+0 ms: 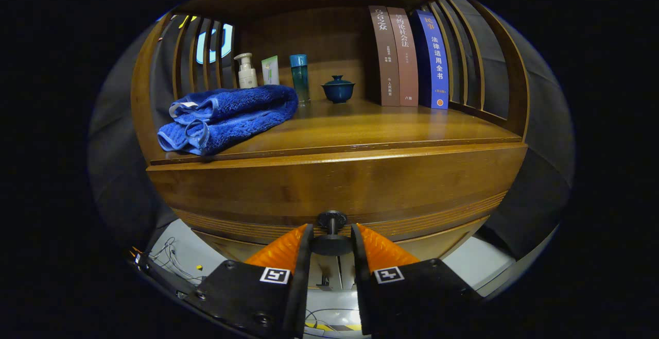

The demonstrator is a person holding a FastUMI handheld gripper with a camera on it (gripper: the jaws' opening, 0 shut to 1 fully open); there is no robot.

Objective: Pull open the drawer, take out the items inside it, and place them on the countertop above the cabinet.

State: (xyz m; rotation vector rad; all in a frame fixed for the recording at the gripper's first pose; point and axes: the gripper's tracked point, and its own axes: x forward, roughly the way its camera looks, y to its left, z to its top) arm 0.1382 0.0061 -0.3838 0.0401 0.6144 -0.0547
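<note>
The wooden cabinet's drawer front [334, 187] stands right ahead of me, under the countertop [370, 125]. Its dark round knob [332, 244] sticks out between my two fingers. My gripper [332, 227] is shut on the knob, one finger pressing on each side. I cannot tell whether the drawer is pulled out at all, and its inside is hidden. A folded blue towel [229, 115] lies on the left part of the countertop.
At the back of the countertop stand a pump bottle [246, 71], a small tube [270, 70], a teal bottle [299, 77], a dark lidded cup [338, 89] and three upright books [409, 55]. Slatted wooden sides [479, 55] close the shelf. Cables [170, 261] lie on the floor at the lower left.
</note>
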